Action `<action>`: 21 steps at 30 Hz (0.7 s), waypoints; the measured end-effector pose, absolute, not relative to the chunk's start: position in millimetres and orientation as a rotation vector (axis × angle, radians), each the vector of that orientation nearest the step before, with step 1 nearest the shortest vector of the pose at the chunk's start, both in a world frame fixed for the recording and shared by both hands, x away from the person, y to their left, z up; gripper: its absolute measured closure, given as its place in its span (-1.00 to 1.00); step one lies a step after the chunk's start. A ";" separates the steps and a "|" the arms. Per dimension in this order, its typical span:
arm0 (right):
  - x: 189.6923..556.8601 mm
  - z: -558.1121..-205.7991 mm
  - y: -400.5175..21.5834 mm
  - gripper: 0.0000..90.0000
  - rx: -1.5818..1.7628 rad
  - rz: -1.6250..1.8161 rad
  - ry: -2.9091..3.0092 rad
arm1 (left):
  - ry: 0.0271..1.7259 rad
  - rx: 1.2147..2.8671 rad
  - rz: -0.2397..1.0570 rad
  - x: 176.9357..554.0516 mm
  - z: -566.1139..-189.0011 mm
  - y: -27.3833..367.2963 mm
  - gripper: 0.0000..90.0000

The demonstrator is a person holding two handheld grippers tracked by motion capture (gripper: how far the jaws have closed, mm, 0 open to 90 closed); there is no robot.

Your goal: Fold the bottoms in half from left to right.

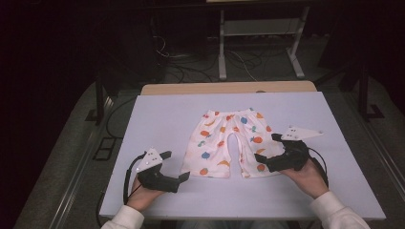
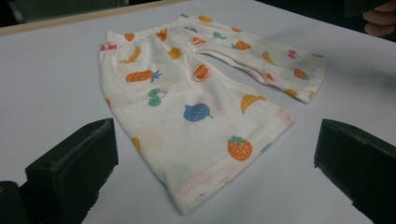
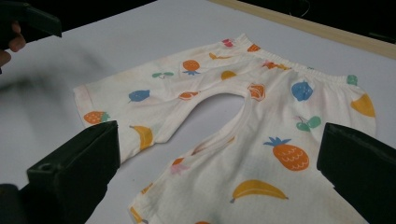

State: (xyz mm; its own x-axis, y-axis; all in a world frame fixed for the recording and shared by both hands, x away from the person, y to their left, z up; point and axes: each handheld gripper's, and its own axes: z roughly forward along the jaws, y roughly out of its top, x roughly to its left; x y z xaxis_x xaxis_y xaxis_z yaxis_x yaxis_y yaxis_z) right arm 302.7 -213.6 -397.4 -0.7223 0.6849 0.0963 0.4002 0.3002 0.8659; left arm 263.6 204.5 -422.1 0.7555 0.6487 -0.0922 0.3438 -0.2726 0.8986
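Where the white table (image 1: 157, 119) is widest, a pair of small white shorts (image 1: 229, 143) lies flat near its middle, waistband toward twelve o'clock and both legs pointing to six. Fruit prints cover the cloth (strawberries, bananas, pineapples, cherries, in orange, blue and green); no brand, label or writing can be read on it. Beyond the far edge of the table, at twelve o'clock, cables lie on the floor around a white metal stand (image 1: 260, 43). Nothing lies between the shorts and either tool.

At about seven o'clock from the shorts, the left tool (image 1: 184, 177) rests low over the table, its tip just beside the hem of the nearer leg. In the left gripper view its jaws stand spread wide with nothing between them, the leg hem ahead of them. At four o'clock, the right tool (image 1: 263, 162) is at the hem of the other leg; its jaws too are spread wide, held over the cloth and pinching nothing.
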 end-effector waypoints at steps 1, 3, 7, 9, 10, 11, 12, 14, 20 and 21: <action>304.4 -395.9 -211.2 -1.00 0.980 1.387 2.284 | 0.762 1.883 0.357 263.6 -422.1 204.6 -1.00; 305.7 -394.9 -209.8 -1.00 0.975 1.386 2.286 | 0.762 1.883 0.357 263.6 -422.2 204.6 -1.00; 308.0 -393.8 -208.2 -1.00 0.973 1.384 2.292 | 0.761 1.884 0.356 263.6 -422.1 204.5 -1.00; 311.6 -393.2 -205.7 -1.00 0.976 1.381 2.296 | 0.761 1.885 0.356 263.6 -422.2 204.4 -1.00; 311.6 -393.2 -205.7 -1.00 0.976 1.381 2.296 | 0.761 1.885 0.356 263.6 -422.2 204.4 -1.00; 314.0 -393.2 -203.8 -1.00 0.975 1.379 2.298 | 0.761 1.884 0.356 263.6 -422.2 204.4 -1.00; 314.0 -393.2 -203.8 -1.00 0.975 1.379 2.298 | 0.762 1.884 0.357 263.6 -422.2 204.5 -1.00; 316.1 -392.5 -201.8 -1.00 0.974 1.376 2.300 | 0.761 1.884 0.356 263.8 -422.2 204.6 -1.00; 324.6 -391.1 -194.8 -1.00 0.973 1.375 2.301 | 0.759 1.885 0.356 263.8 -422.3 204.4 -1.00; 324.6 -391.1 -194.8 -1.00 0.973 1.375 2.301 | 0.759 1.885 0.355 263.8 -422.2 204.4 -1.00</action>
State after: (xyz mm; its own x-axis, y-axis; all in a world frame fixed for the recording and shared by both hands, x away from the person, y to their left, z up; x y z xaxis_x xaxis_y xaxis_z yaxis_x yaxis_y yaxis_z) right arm 324.6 -194.8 -391.1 -0.7302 0.6770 0.0918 0.4017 0.3168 0.8592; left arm 263.8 204.4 -422.2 0.7570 0.6468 -0.0929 0.3436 -0.2730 0.8986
